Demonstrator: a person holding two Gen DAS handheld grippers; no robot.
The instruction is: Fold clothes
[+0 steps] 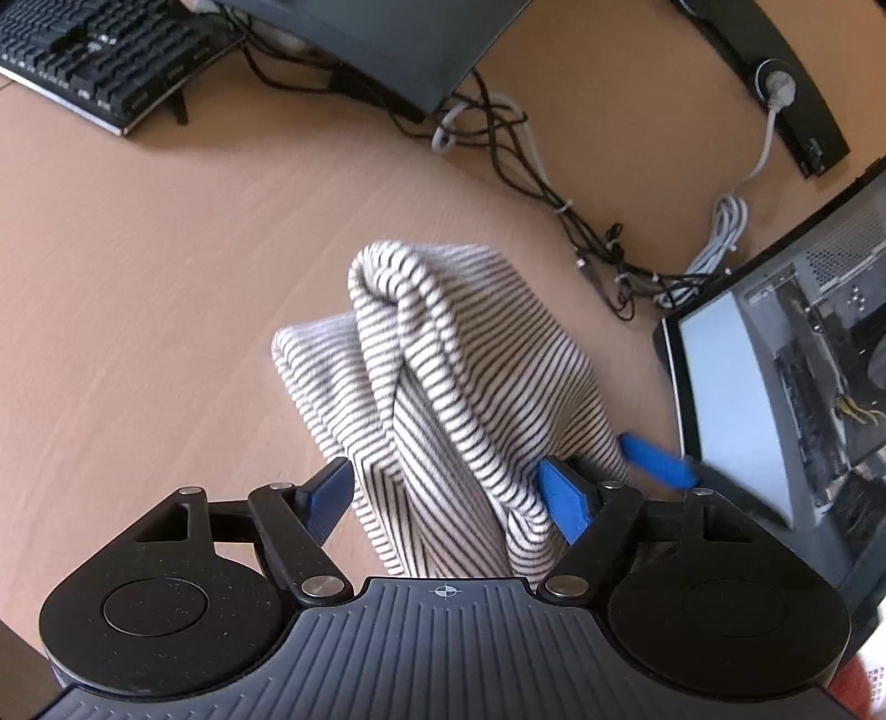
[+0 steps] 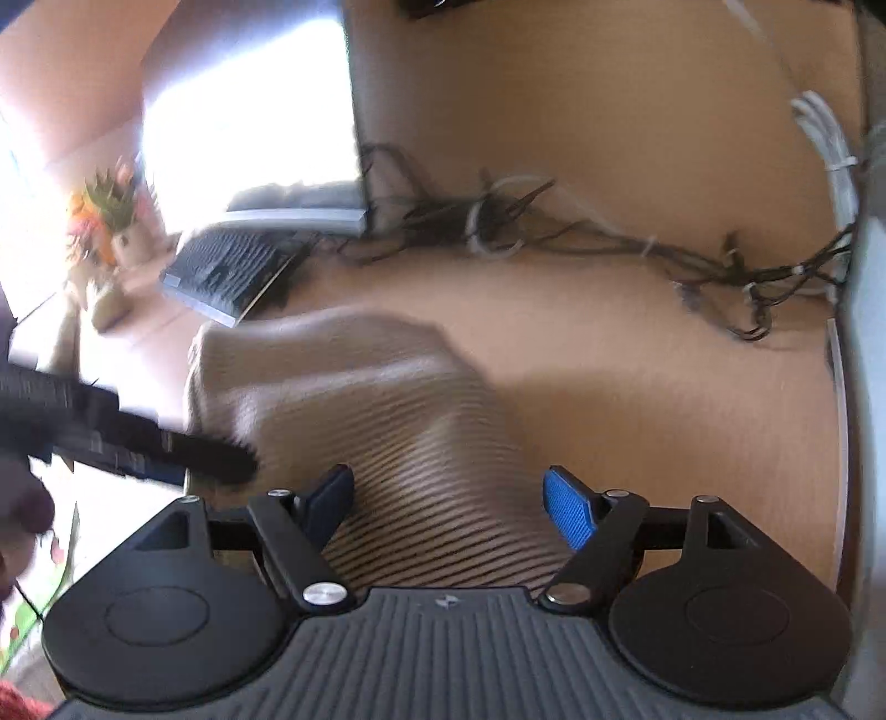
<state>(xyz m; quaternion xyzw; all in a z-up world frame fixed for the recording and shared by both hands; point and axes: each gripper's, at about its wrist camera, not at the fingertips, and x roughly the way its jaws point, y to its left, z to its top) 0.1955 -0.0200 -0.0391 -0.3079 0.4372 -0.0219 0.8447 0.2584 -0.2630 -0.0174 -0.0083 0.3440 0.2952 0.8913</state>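
A: Where's the white knit garment with thin black stripes (image 1: 443, 376)?

B: Bunched on the light wooden desk (image 1: 138, 288), lying between the left claw (image 1: 448, 493)'s blue pads, which are spread and released.

A: And the right claw (image 2: 448, 498)?

B: Released too, cloth beneath it. A black keyboard (image 1: 94, 50) sits at ten o'clock.

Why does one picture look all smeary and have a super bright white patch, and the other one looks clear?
Right wrist view: the striped cloth and cables are smeared by motion blur, and the monitor screen glares out to plain white. Left wrist view: the stripes on the cloth are mostly crisp, the light is even, and the fisheye lens bends the keyboard and the desk.
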